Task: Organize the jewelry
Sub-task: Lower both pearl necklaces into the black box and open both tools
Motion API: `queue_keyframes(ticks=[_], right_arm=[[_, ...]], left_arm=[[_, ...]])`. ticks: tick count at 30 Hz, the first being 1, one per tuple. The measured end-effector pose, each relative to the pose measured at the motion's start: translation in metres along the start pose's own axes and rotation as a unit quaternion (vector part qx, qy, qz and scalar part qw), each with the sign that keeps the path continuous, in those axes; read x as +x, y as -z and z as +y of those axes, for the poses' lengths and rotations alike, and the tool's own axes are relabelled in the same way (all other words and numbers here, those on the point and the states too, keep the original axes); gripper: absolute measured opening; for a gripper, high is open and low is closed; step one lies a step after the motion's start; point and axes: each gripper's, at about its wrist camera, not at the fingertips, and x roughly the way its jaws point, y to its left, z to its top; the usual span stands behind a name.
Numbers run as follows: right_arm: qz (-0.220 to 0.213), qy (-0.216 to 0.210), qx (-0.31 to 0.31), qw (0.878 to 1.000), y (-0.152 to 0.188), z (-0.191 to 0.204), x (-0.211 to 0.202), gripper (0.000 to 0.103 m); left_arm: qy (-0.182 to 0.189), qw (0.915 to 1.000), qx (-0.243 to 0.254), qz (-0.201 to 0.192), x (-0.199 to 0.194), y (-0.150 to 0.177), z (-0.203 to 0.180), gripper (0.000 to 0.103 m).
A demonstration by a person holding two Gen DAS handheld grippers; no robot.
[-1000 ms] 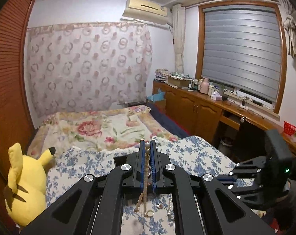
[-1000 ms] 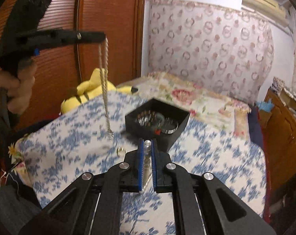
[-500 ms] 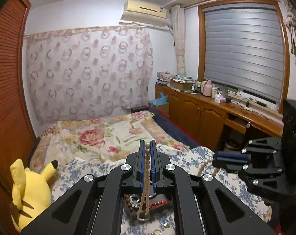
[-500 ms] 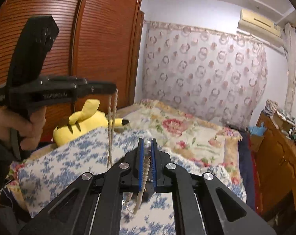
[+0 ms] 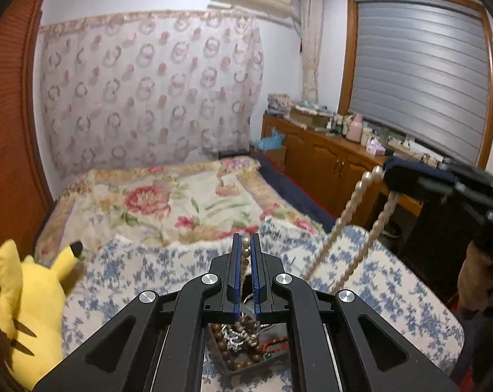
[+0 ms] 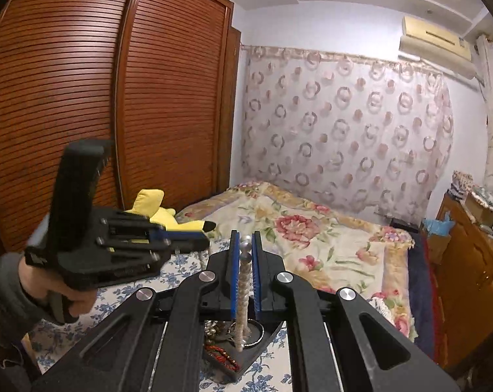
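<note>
My left gripper (image 5: 246,245) is shut on a thin beaded chain (image 5: 245,258) that hangs down between its blue pads. My right gripper (image 6: 246,241) is shut on a pearl necklace (image 6: 241,294); in the left wrist view that necklace (image 5: 351,215) hangs in a loop from the right gripper (image 5: 406,179) at the right. A black jewelry box (image 5: 246,343) with brown beads, red beads and silver pieces sits on the bed below both grippers; it also shows in the right wrist view (image 6: 236,349). The left gripper (image 6: 181,238) is at the left there.
The box rests on a blue floral cloth (image 5: 393,290) over a flowered bed quilt (image 5: 168,202). A yellow plush toy (image 5: 27,300) lies at the bed's left. A wooden wardrobe (image 6: 99,98) stands to the left, a wooden sideboard (image 5: 328,160) to the right.
Both grippers have moved over the black box with their necklaces; the box now lies right below them. The pearl necklace swings out in a loop from the right gripper.
</note>
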Motion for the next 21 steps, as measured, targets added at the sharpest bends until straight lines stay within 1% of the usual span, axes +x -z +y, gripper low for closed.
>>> queue_keyframes(ticks=[3, 7, 9, 11, 13, 15, 17, 19, 21], right_arm=[[0.010, -0.005, 0.003, 1.000, 0.008, 0.001, 0.011, 0.008], [0.021, -0.021, 0.009, 1.000, 0.015, 0.005, 0.020, 0.008], [0.023, -0.031, 0.013, 0.999, 0.018, 0.007, 0.022, 0.008], [0.030, -0.039, 0.014, 0.999, 0.023, 0.010, 0.024, 0.008], [0.042, -0.045, 0.014, 0.998, 0.032, 0.012, 0.028, 0.008], [0.063, -0.046, 0.010, 0.997, 0.044, 0.015, 0.038, 0.008], [0.083, -0.044, 0.011, 0.996, 0.055, 0.016, 0.050, 0.008], [0.100, -0.045, 0.015, 0.994, 0.067, 0.015, 0.060, 0.008], [0.114, -0.044, 0.019, 0.992, 0.078, 0.015, 0.068, 0.008]], left_arm=[[0.002, 0.9998, -0.003, 0.021, 0.017, 0.012, 0.004, 0.005], [-0.001, 0.9993, -0.005, 0.038, 0.032, 0.025, 0.007, 0.005], [-0.002, 0.9991, -0.006, 0.043, 0.037, 0.030, 0.009, 0.005], [-0.004, 0.9988, -0.005, 0.048, 0.040, 0.034, 0.011, 0.007], [-0.007, 0.9987, -0.004, 0.050, 0.041, 0.038, 0.012, 0.022], [-0.006, 0.9987, -0.004, 0.050, 0.041, 0.041, 0.013, 0.026], [-0.005, 0.9986, -0.005, 0.053, 0.039, 0.046, 0.014, 0.029], [-0.006, 0.9985, -0.004, 0.053, 0.035, 0.051, 0.014, 0.038], [-0.008, 0.9985, -0.001, 0.055, 0.032, 0.056, 0.014, 0.041]])
